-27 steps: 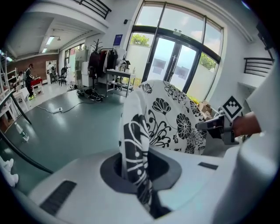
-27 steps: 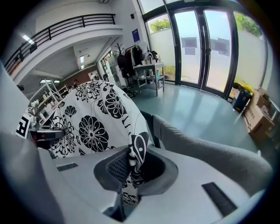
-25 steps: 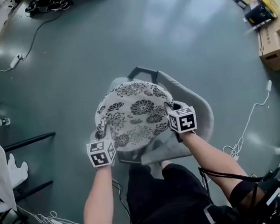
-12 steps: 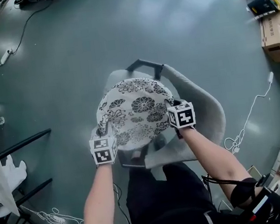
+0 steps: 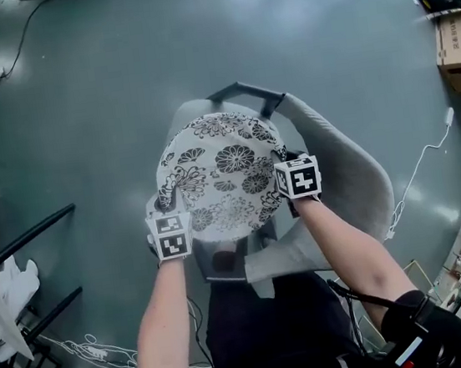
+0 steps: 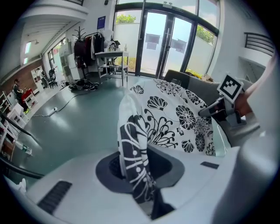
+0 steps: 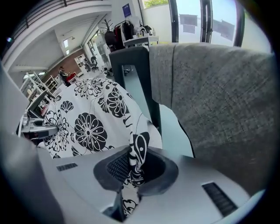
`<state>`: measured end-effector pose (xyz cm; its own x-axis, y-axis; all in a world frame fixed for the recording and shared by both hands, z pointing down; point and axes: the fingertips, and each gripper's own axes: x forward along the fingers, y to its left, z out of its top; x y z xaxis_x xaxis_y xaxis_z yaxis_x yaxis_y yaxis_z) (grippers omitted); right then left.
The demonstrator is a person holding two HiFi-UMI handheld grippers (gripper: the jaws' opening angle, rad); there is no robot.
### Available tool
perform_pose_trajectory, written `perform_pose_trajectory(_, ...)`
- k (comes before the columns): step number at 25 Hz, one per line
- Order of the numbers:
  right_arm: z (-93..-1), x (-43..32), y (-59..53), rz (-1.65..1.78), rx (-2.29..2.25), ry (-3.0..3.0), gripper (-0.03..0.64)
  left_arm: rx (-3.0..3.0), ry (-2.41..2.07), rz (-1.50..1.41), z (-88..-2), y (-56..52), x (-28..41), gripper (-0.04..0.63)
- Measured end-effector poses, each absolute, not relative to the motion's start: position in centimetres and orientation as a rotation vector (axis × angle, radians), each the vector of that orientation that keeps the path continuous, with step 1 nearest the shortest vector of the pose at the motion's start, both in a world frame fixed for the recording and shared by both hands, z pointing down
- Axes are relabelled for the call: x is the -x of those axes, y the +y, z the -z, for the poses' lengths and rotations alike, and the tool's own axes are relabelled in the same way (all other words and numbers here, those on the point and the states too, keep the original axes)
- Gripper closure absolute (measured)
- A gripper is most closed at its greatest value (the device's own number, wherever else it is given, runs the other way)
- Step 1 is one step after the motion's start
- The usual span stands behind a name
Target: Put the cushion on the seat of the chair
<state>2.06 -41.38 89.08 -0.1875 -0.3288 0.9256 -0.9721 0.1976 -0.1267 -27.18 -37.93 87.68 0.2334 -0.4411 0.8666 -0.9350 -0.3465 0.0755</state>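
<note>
Left gripper [image 6: 136, 168]: easing off, jaws having just been opening; standing between them, a folded strip of the cushion's [image 5: 221, 176] left rim, leaning on one pad and apparently no longer being squeezed.
Right gripper [image 7: 136, 168]: pinching a thin fold of the right rim, jaws pressed close on the fabric.
Cushion, place: lying spread over the middle of the chair [image 5: 344, 181], inside the curve of the grey upholstered back, its near rim reaching towards the front edge; being carried at two opposite sides, left and right.
Seat: sitting under the cushion and almost wholly hidden; not showing clearly whether the cushion is resting on it or hanging just above.
Cushion, make: round, flat, white cloth printed with black flowers.
Handling, judged: behaving as light and soft, sagging and creasing wherever pinched, bending rather than holding shape; cloth giving the pads good purchase, so not slipping readily; not risking breakage.
Grip, judged: taking hold at the rim, where the padding is thinning into a seam narrow enough for the jaws; keeping two holds across from each other, so avoiding folding or tipping.
Risk, judged: letting one side go early, leaving the cushion skewed towards the chair's left edge.
</note>
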Motion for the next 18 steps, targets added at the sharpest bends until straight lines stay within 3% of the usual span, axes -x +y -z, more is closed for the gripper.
perform_pose_trajectory(18, -95.1, -2.1, -41.5, -0.991, -1.273, -1.629, 0.566, -1.923, -1.269, -1.184, -93.7, -38.1, 28.7, 0.449)
